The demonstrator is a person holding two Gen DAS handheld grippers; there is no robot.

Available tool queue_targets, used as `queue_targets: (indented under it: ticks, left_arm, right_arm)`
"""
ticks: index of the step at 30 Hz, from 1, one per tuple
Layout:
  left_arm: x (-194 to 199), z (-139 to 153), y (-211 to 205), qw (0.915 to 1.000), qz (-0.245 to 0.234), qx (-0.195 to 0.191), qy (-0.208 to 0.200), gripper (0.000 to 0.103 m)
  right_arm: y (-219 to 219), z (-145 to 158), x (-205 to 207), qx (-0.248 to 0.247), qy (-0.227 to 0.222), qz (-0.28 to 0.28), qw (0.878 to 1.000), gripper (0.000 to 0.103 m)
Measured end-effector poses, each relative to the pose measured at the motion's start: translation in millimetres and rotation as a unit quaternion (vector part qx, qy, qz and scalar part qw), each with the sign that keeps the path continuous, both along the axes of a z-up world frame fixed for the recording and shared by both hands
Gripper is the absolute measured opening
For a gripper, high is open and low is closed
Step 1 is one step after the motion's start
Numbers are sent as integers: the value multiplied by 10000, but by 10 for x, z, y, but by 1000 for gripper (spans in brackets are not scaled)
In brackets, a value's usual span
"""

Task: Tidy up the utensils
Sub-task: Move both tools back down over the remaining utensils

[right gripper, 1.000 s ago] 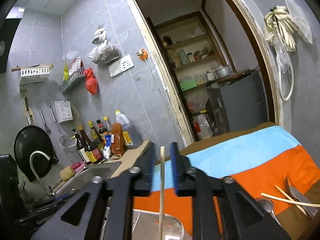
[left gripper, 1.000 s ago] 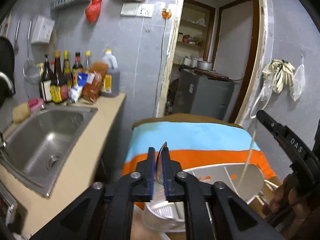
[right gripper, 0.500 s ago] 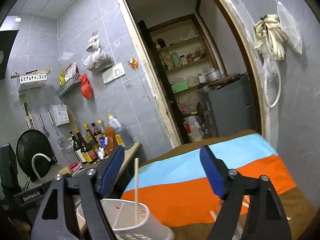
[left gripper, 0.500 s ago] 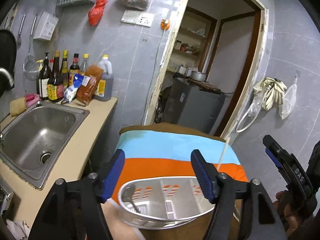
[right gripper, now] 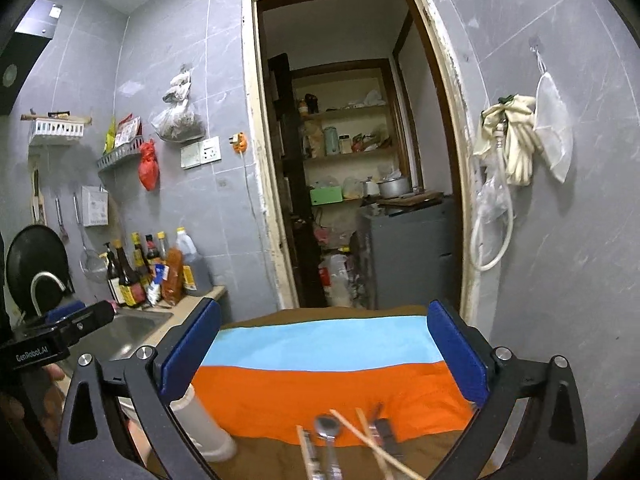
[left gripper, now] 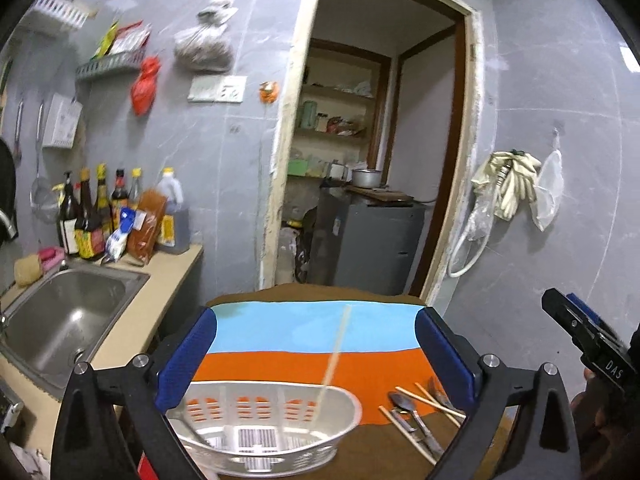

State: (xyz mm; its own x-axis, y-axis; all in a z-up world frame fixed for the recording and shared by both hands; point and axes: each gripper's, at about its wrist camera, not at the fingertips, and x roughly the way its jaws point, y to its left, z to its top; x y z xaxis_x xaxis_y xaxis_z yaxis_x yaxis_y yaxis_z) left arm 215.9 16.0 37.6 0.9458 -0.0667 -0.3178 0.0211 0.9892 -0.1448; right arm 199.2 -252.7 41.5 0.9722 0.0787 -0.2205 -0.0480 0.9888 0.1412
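A chopstick (left gripper: 334,360) stands in the basket (left gripper: 340,436); loose utensils (left gripper: 416,420), perhaps spoons, lie right of it.

White slotted basket (left gripper: 280,436); blue-orange-brown striped cloth (left gripper: 304,344), seemingly.

The spoon was released from the left gripper (left gripper: 316,354) and the chopstick (left gripper: 334,354) from the right gripper (right gripper: 324,354); both sets of jaws were opening, nothing between them. The chopstick was left standing in the white basket (left gripper: 280,426). Both grippers were drawn back and raised, and the loose utensils (right gripper: 340,440) on the striped cloth (right gripper: 320,384) were brought into view.
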Motion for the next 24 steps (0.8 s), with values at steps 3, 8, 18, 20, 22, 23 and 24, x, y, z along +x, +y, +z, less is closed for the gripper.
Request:
queue_targets:
  ticks: [3,8,18,20,22,23,24]
  left_arm:
    - [-15,3,-254,9998,-64,163,-47,100]
    - [-16,-86,-625,9991,-133,399,5,100]
    - [124,-480,-1125,9977,-102,400,539,100]
    - [172,-590,-1192,9967,-86,366,723,100]
    - [225,-697,-1241,9955,-53,327,893,100]
    - [249,-739,-1259,9950,-30,313,950,100]
    - [274,-781,-1275,9945,-12,298,1002,100]
  right_arm:
    - [-211,7,-30,-90,61,4,9999,101]
    - [-563,-68,17,-136,244,-19,9996,101]
    - [-1050,-457,380,-98,832,189,9963,101]
    - [-1109,-569,461,-95,985,270,9947,101]
    - [-1154,-697,560,-100,1170,373,9924,101]
    - [-1170,-759,596,-88,1245,416,9913,101]
    - [-1189,-826,646,-62,1339,468,9899,101]
